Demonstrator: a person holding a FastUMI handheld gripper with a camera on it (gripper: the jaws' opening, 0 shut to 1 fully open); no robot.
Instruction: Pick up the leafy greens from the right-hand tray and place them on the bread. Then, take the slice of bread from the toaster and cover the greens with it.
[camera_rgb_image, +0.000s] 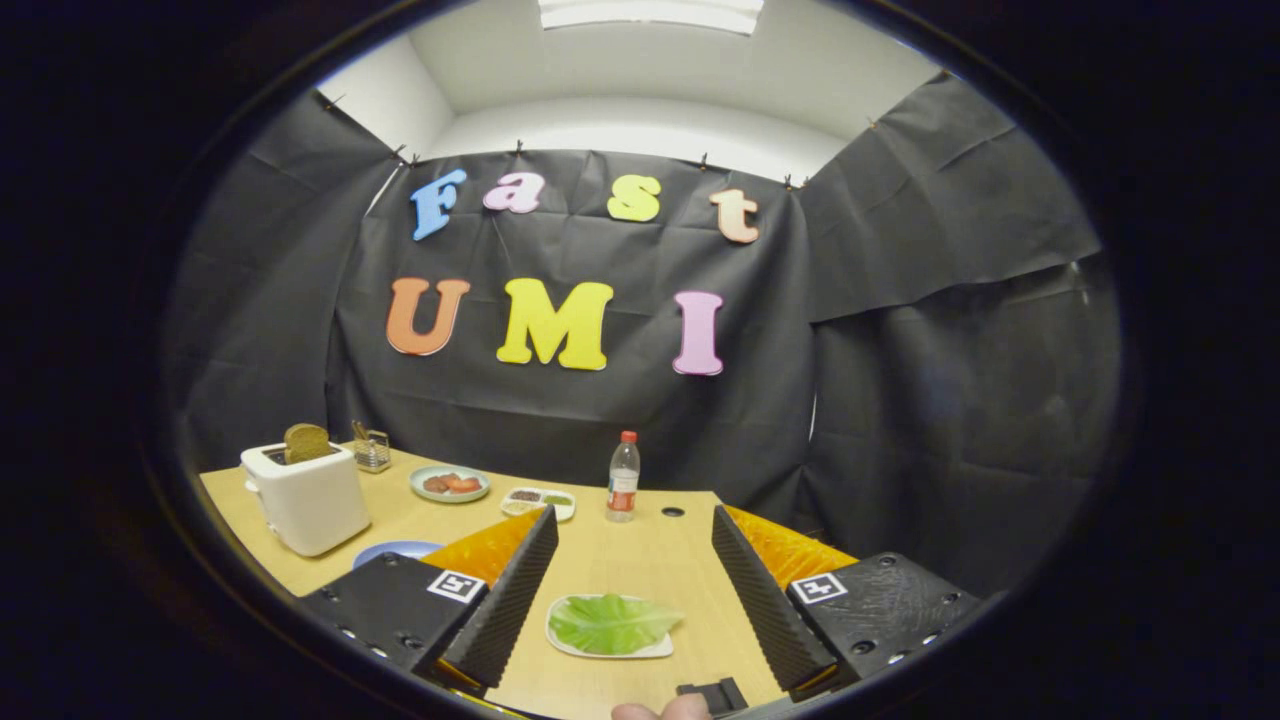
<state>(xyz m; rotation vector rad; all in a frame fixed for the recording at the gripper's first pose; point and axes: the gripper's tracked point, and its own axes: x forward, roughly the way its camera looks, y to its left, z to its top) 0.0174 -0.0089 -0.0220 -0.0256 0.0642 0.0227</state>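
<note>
Two ribbed fingers (520, 590) of my gripper (640, 600) stand wide apart with nothing held, and I see a fingertip of the person's hand (660, 711) at the very bottom beside a small dark clip (712, 695); between the fingers, near their tips, lies a flat pale tray (560, 640) of rounded oblong shape, and on it rests one leafy green (612, 623), broad and crinkled with a lighter rib down its middle; the table (640, 560) under it is pale wood with a fine grain; to the left, partly hidden behind the left finger, I can make out the rim of a blue plate (395, 550), though what it carries I cannot tell; beyond that stands a white toaster (305, 497), boxy with rounded corners, and a brown slice of bread (306, 441) sticks up from its slot; just behind it sits a small wire holder (372, 451); farther along I see a round pale-green dish (450, 484) holding reddish pieces, then a shallow white divided tray (539, 501) with dark, pale and green bits in its sections; beside that a clear plastic bottle (623, 478) with a red cap stands upright; near it a small dark hole (673, 511) marks the tabletop.
</note>
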